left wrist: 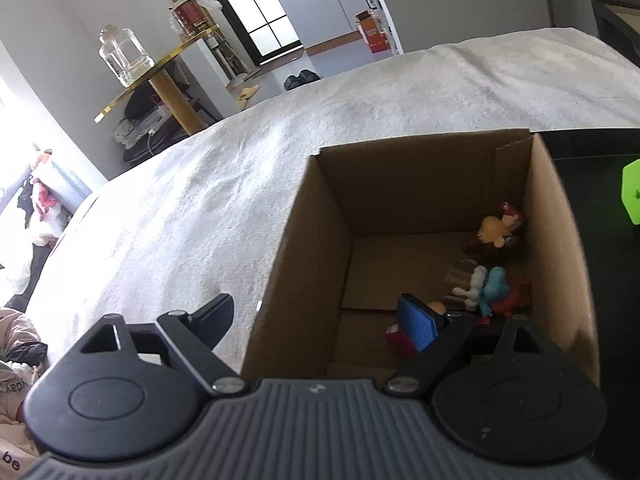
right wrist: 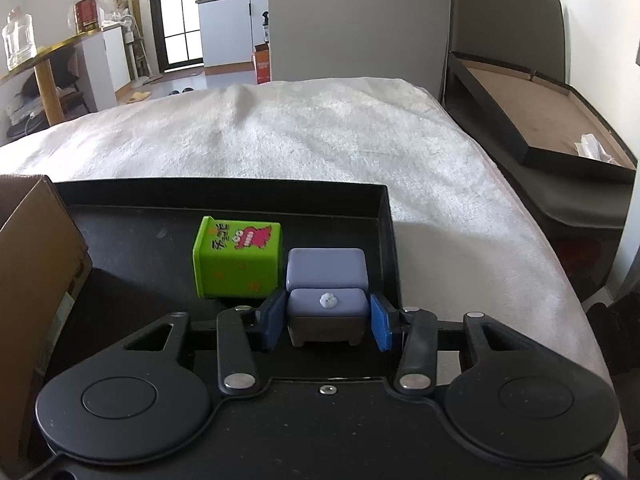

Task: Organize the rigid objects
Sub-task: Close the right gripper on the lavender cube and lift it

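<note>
A small toy armchair (right wrist: 327, 300) sits in a shallow black tray (right wrist: 224, 200) on a bed covered by a white fleecy blanket (right wrist: 320, 140). The chair stands upright with its backrest toward the far side of the tray and its seat front facing the camera; its widest span runs side to side, across the right tongs (right wrist: 326, 320). Its cushions are glossy pale lilac, with a tiny white blob on the seat, above a dark brown base with short feet.

The right tongs have narrowed around the chair. The left blue pad touches the chair's side; the right pad sits just beside the other side, and contact there cannot be confirmed.

Just left of the chair, touching or nearly so, a lime-green cube toy (right wrist: 236, 258) lies tipped, with a pink cartoon creature on its top face. The tray's right wall stands close to the chair's right side; the tray floor to the left is bare.

An open cardboard box (left wrist: 420, 184) stands left of the tray, holding a few small figurines (left wrist: 496, 264) against its right wall. The left tongs (left wrist: 316, 326) are spread wide and hold nothing, one finger outside the box's left wall, the other inside.
</note>
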A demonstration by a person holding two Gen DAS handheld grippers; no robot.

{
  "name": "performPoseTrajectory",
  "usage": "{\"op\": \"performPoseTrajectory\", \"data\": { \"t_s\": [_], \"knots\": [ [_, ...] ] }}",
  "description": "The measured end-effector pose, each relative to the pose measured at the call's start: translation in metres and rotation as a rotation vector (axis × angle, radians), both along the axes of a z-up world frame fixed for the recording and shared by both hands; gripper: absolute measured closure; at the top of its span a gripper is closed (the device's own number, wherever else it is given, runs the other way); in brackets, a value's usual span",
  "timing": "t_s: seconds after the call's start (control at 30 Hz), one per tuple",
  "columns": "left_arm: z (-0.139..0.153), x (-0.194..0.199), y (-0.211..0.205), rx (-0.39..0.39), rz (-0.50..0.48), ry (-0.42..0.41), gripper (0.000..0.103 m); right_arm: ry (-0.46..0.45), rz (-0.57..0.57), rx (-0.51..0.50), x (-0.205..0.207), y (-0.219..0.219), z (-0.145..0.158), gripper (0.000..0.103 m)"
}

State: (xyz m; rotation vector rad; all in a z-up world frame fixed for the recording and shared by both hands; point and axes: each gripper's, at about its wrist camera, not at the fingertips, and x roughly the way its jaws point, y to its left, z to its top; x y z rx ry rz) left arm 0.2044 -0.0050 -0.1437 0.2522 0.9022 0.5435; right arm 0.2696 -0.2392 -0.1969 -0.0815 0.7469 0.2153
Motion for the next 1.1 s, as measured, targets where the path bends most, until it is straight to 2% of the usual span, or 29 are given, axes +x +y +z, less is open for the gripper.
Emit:
{"op": "performPoseTrajectory", "data": {
  "t_s": [0.6, 1.1],
  "knots": [
    [0.006, -0.008, 0.004, -0.017, 0.0, -0.011, 0.015, 0.021, 0.002, 0.012, -0.019, -0.011, 0.014, 0.06],
    [0.007, -0.022, 0.016, -0.058, -0.011, -0.03, 0.015, -0.052, 0.063, 0.013, -0.032, 0.01, 0.045, 0.06]
  ]
}}
